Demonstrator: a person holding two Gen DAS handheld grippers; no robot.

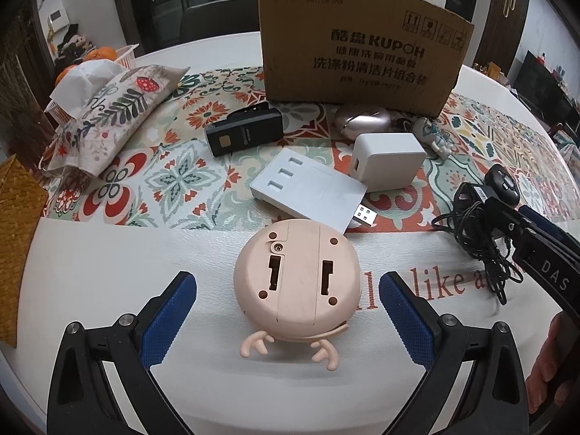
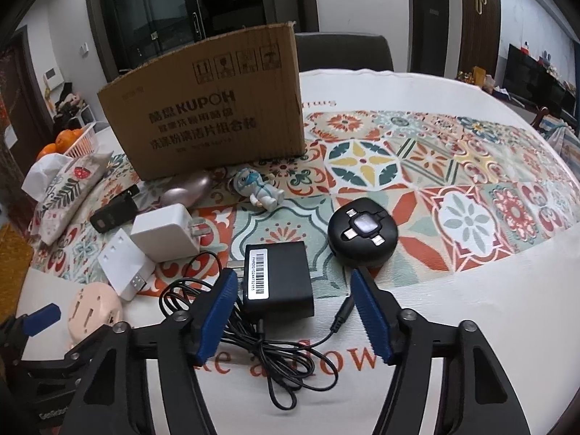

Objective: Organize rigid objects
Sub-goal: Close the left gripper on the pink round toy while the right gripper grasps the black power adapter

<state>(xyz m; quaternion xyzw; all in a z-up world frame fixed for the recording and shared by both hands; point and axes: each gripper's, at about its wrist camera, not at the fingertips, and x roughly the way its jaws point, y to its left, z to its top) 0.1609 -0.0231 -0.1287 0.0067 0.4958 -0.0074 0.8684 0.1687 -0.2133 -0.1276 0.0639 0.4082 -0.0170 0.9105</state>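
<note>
White cloth covers the round surface [image 1: 108, 272], with a runner [image 2: 435, 166] of coloured tile patterns across the middle. Behind it stand dark doors and a chair.

At the back of the runner stands a cardboard box [image 1: 362, 47], open at the top. In front of the box lie a pink oval case [image 1: 359, 119], a small figurine [image 1: 435, 136], a white cube charger [image 1: 386, 161], a flat white hub [image 1: 308, 188] with a USB plug, and a dark battery pack [image 1: 244, 132]. To the left is a tissue pouch [image 1: 108, 116], and behind it a basket [image 1: 127, 54] with oranges.

The left gripper [image 1: 286, 311] is released, with its jaws wide apart. Between them, near the front edge of the surface, lies a round pink toy [image 1: 297, 275], bottom side up. The blue pads [image 1: 166, 315] are on both sides of the toy but do not touch it.

The right gripper [image 2: 293, 311] is also released, with its jaws partly apart. A black adapter [image 2: 277, 275] with a barcode label lies just ahead of the fingertips, between them and not touched by them. Its tangled cable [image 2: 275, 355] lies on the cloth under the gripper. Just beyond the adapter, on the runner, is a round black cable reel [image 2: 362, 233].
</note>
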